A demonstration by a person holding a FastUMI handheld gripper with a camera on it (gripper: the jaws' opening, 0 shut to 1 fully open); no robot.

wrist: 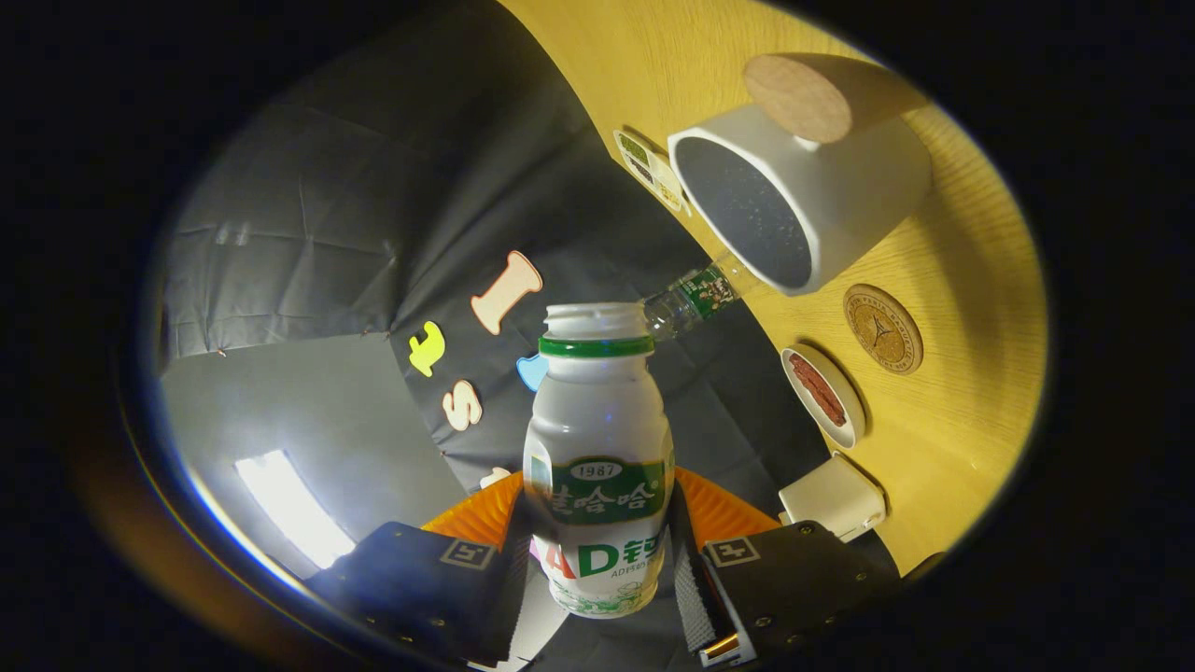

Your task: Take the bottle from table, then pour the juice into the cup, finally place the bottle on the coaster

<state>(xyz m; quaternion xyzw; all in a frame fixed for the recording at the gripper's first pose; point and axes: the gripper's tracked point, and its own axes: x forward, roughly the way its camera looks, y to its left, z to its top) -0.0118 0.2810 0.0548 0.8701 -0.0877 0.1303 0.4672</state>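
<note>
Tool (597, 569) clenched on uncapped juice bottle (597, 467), tilted well off the wooden surface (971, 280), white cup (794, 205) beyond, round coaster (883, 329) beside the cup.

Gripper (597, 560): two broad flat finger plates, each bearing a small square printed marker and several screw heads; ribbed inner pads (686, 583) line the fingers; an orange ridged body (719, 509) sits behind them.
</note>
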